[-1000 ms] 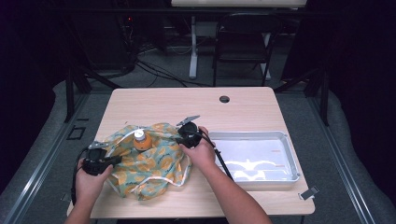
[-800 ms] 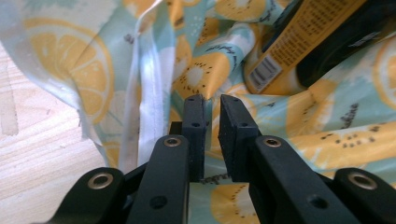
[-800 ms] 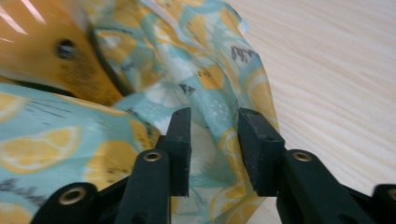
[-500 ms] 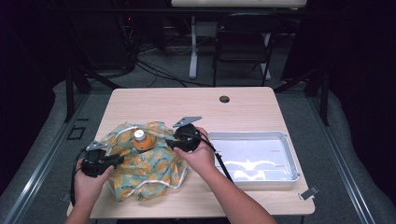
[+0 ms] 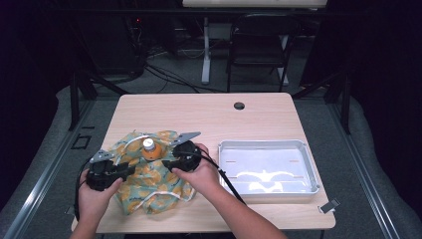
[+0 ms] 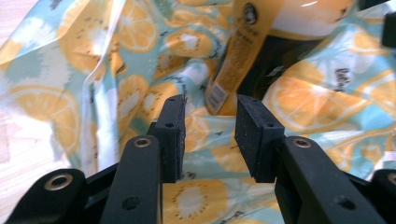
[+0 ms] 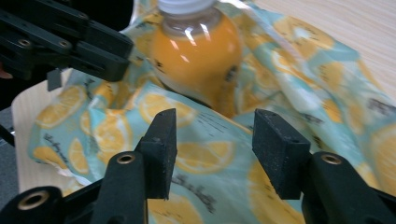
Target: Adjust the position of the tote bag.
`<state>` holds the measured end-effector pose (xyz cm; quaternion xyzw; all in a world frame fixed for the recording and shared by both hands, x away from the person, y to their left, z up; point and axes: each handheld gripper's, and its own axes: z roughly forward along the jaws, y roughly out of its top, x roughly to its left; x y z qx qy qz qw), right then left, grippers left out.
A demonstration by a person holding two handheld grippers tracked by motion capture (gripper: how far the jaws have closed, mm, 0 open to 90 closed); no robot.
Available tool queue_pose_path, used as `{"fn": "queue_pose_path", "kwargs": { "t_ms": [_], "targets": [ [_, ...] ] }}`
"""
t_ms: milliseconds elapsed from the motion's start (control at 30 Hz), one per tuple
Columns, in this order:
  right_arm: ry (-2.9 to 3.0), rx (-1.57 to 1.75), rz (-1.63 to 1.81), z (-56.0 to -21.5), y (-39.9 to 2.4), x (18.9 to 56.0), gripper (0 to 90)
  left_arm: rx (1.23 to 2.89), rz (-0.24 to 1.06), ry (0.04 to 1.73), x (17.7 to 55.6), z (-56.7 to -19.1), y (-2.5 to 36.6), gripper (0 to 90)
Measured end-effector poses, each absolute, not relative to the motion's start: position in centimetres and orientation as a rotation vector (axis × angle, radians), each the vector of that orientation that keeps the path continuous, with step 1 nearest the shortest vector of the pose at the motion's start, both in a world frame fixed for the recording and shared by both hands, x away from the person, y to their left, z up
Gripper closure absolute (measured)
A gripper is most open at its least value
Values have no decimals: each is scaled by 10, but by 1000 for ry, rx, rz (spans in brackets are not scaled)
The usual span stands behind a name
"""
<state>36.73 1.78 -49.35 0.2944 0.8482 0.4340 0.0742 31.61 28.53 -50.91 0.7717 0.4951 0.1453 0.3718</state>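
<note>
The bottle (image 5: 150, 149) stood wrapped in the fruit-print bag (image 5: 149, 179), a grey tray (image 5: 308, 164) lying well apart. Left gripper (image 5: 130, 169) and right gripper (image 5: 166, 163) flanked it, jaws just opened, spread, pinching nothing.

Light wooden table (image 5: 259, 117), with a round dark grommet hole (image 5: 239, 105) near the far edge. Empty metal tray (image 5: 268, 170) on the right half. Small grey clip (image 5: 329, 206) at the near right corner. Beyond, a black chair (image 5: 259, 47), a white desk leg (image 5: 205, 50), cables (image 5: 169, 74) across grey floor.
</note>
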Motion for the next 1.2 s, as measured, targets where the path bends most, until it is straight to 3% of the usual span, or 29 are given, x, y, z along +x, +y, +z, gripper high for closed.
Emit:
{"fn": "queue_pose_path", "kwargs": {
  "t_ms": [267, 367, 767, 1200],
  "targets": [
    [2591, 883, 1281, -500, 37, 369, 466, 2019, 337, 1230, 318, -514, 272, 638],
    [2638, 889, 1250, -508, 40, 370, 499, 2032, 333, 1217, 318, -515, 269, 640],
    [2751, 835, 1118, -529, 37, 361, 896, 2035, 329, 1220, 317, -517, 267, 650],
    [2766, 844, 1075, -540, 27, 353, 900, 2025, 327, 1233, 318, -518, 272, 650]
  ]
}}
